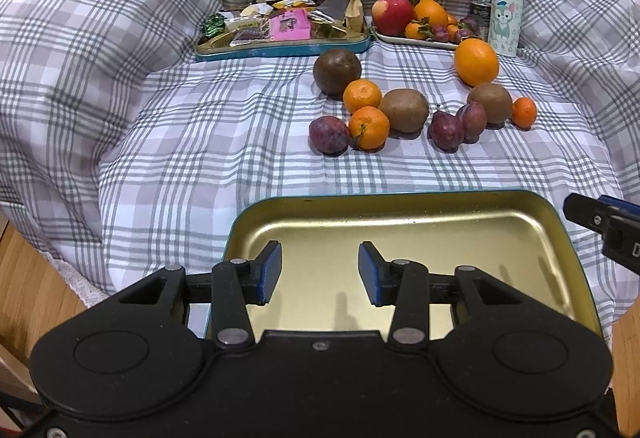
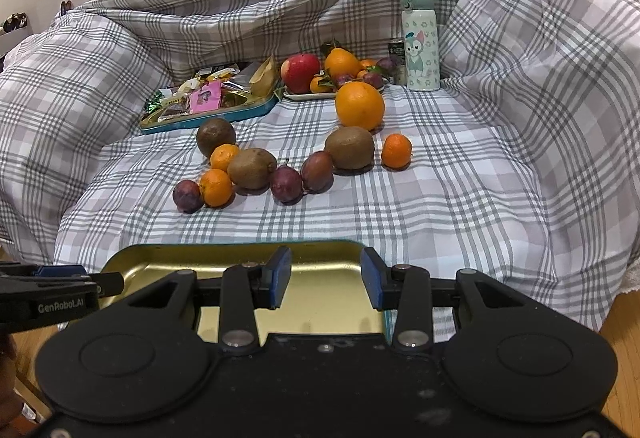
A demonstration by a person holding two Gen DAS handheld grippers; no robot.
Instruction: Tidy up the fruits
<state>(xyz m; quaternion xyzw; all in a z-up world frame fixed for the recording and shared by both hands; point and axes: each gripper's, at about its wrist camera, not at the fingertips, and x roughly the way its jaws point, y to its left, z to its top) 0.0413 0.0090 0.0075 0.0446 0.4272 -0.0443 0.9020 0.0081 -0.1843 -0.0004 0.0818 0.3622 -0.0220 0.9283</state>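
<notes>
An empty gold tin tray (image 1: 400, 222) (image 2: 320, 258) lies on the checked cloth at the near edge. My left gripper (image 1: 320, 272) hovers over its left half, open, nothing between the blue pads. My right gripper (image 2: 326, 280) hangs over the tray's right end, jaws apart and empty; its tip shows in the left wrist view (image 1: 588, 217). Loose fruit lies beyond the tray: a brown passion fruit (image 1: 337, 71), two mandarins (image 1: 369, 127), a kiwi (image 1: 404, 109), plums (image 1: 329, 133), a second kiwi (image 1: 490, 102), a small mandarin (image 1: 524, 111) and a big orange (image 1: 477, 61).
At the back a blue tin of snacks (image 1: 280, 47) sits beside a white plate (image 1: 416, 39) with an apple and more fruit. A cartoon-print bottle (image 1: 507, 7) and a dark can (image 1: 480, 15) stand right of it. Bunched checked cloth rises around; wooden floor shows below.
</notes>
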